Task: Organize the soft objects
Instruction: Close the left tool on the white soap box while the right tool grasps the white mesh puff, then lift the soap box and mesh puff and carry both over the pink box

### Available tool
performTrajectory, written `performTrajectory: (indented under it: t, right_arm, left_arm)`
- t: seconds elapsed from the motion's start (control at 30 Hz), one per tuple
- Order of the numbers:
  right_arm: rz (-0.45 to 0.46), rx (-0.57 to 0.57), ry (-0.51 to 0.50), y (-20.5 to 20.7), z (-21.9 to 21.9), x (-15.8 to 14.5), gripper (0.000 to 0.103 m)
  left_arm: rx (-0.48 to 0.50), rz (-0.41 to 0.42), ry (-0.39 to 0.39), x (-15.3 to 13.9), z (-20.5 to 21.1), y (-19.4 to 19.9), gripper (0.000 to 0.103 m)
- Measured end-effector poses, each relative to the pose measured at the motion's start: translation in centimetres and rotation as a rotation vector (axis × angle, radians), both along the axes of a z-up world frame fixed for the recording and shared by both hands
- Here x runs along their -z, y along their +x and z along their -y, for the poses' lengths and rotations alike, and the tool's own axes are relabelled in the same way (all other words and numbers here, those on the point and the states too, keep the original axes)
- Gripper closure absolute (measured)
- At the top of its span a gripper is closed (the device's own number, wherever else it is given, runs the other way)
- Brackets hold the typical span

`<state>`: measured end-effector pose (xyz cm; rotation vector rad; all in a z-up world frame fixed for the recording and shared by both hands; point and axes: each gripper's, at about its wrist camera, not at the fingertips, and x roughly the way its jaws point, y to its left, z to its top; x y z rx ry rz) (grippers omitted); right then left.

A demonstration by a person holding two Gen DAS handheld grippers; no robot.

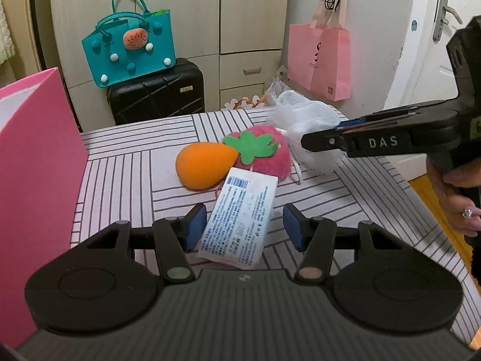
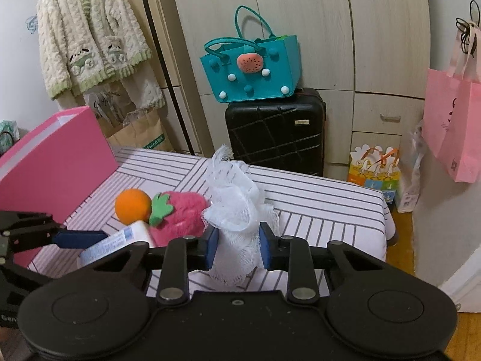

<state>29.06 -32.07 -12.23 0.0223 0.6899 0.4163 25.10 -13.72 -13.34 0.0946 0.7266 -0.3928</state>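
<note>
My right gripper (image 2: pixel 237 245) is clenched on the white mesh bath puff (image 2: pixel 237 207) on the striped tabletop (image 2: pixel 315 201). My left gripper (image 1: pixel 245 225) stands released around the white printed tissue pack (image 1: pixel 240 216), beside the pink box (image 1: pixel 36 162).

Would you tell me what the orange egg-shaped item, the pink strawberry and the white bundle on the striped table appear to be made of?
The orange egg looks like matte foam sponge: smooth, with no shine and no seams. The pink strawberry seems to be fuzzy plush with a flat green felt leaf. The white bundle looks like gathered nylon mesh netting, with visible holes and frayed edges, possibly a bath pouf.
</note>
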Motion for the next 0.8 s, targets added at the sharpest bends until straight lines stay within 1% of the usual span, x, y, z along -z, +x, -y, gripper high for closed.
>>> performTrajectory:
  t: [0.13, 0.23, 0.27, 0.3, 0.37, 0.47, 0.8]
  right_arm:
    - [0.016, 0.016, -0.010, -0.9, -0.2, -0.2, 0.074]
    - [0.021, 0.032, -0.007, -1.8, 0.0, -0.4, 0.075]
    - [0.019, 0.040, -0.004, -2.1, 0.0, -0.5, 0.075]
    - [0.016, 0.047, -0.001, -2.3, 0.2, -0.5, 0.075]
    - [0.007, 0.061, 0.007, -2.9, 0.4, -0.5, 0.075]
    - [-0.006, 0.078, 0.019, -4.0, 0.6, -0.5, 0.074]
    - [-0.028, 0.097, 0.000, -7.6, -0.5, -0.5, 0.074]
  left_arm:
    - [0.001, 0.015, 0.025, 0.3, 0.2, 0.1, 0.050]
    - [0.000, -0.005, 0.020, 0.8, 0.1, 0.4, 0.050]
    - [0.002, 0.002, 0.017, 0.8, 0.1, 0.3, 0.051]
    - [0.003, 0.005, 0.016, 0.9, 0.1, 0.2, 0.052]
    - [0.000, 0.012, 0.022, 0.9, 0.1, 0.1, 0.061]
    - [0.013, 0.021, 0.036, 0.9, 0.3, -0.3, 0.064]
    - [0.026, -0.036, -0.032, 0.5, -0.6, -2.4, 0.064]
